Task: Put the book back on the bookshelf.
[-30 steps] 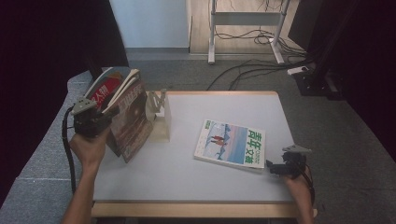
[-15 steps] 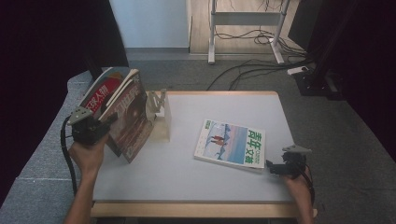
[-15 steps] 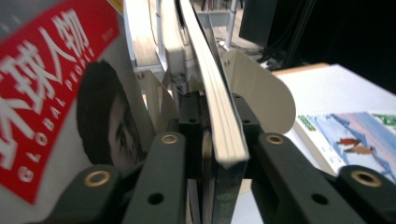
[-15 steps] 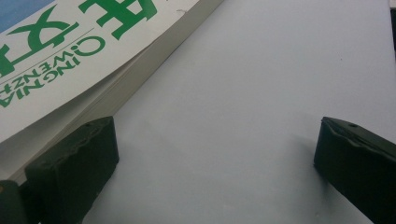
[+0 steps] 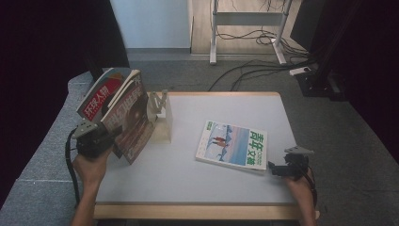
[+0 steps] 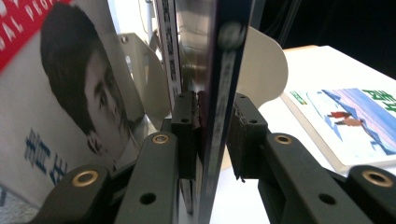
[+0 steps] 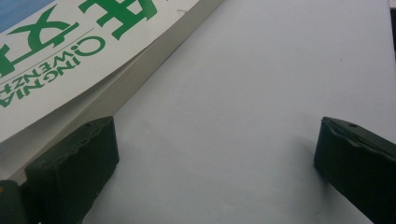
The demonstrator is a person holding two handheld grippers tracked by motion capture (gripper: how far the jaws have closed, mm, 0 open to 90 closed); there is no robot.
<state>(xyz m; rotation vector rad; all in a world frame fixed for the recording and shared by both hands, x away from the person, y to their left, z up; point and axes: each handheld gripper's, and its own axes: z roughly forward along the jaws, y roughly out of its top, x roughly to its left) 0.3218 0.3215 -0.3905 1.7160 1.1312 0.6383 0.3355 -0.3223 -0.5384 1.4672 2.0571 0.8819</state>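
Left gripper (image 5: 109, 141) at the bench's (image 5: 226, 183) left edge, beside a white bookend stand (image 5: 161, 117). Its jaws straddle the lower edge of a dark-covered magazine (image 5: 132, 123) that stands tilted against the stand. In the left gripper view the magazine's spine (image 6: 223, 93) runs up between the two pads (image 6: 186, 126): the left one looks to be against the cover, the right one stands off with a thin gap. The jaws have just been opening, narrow still, the magazine between them but no longer pinched on both sides.

Behind it, leaning the same way — a red-and-white magazine (image 5: 99, 96) with a portrait on the cover, seen large at left in the left gripper view (image 6: 56, 107).

Right gripper (image 5: 281, 169) low at the bench's near right, jaws wide apart. It holds nothing. A green-and-white magazine (image 5: 231, 146) lies flat mid-bench; the gripper sits just off its near right corner. In the right gripper view the left pad (image 7: 74, 158) lies just beside the page edge (image 7: 93, 105) — touching or not, cannot tell; the right pad over bare bench.
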